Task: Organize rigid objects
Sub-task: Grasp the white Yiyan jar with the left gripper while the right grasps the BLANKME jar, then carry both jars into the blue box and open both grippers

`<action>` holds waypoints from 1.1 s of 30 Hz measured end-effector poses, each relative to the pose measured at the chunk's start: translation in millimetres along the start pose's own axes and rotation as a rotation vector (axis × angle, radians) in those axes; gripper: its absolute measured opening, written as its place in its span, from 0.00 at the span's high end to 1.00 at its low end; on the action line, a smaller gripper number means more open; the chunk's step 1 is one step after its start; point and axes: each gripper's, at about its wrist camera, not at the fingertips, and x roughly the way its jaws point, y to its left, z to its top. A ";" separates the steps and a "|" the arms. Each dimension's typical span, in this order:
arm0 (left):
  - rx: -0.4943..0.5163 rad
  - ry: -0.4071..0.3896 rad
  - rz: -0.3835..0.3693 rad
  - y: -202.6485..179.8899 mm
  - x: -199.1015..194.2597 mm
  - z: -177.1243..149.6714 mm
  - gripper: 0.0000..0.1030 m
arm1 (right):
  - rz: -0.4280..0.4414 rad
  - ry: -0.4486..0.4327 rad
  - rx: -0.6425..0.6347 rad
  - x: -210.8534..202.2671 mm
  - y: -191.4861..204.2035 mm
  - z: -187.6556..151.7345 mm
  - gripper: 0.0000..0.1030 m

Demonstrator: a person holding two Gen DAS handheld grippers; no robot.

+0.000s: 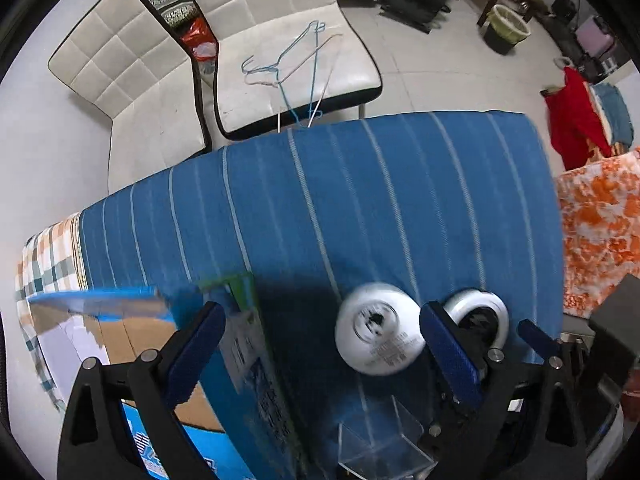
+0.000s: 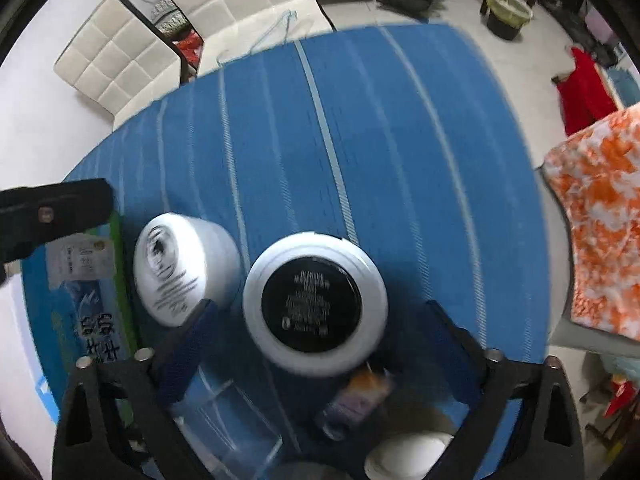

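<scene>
Hanging wide open, the right gripper (image 2: 316, 344) straddles the black-topped white jar (image 2: 315, 304), pads clear of it. The left gripper (image 1: 320, 356) gapes wide too, holding nothing, one finger over the blue carton (image 1: 248, 368). A second white jar (image 1: 378, 328) sits between its fingers, label smeared by blur. A clear plastic box (image 1: 380, 440) is cut off at the bottom edge. Everything rests on striped blue cloth (image 1: 360, 200).

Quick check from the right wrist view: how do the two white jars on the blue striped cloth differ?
The jar with the black lid disc sits between the open fingers of the right hand-held gripper; the all-white jar lies outside them, beside the blue box. The first shows pale print on black, the second dark print on white. Both are round, white and upright.
</scene>
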 end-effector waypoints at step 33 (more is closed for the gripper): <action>0.124 0.116 -0.052 -67.6 80.8 -34.0 0.37 | -0.219 0.051 0.077 2.1 -44.8 -7.6 0.25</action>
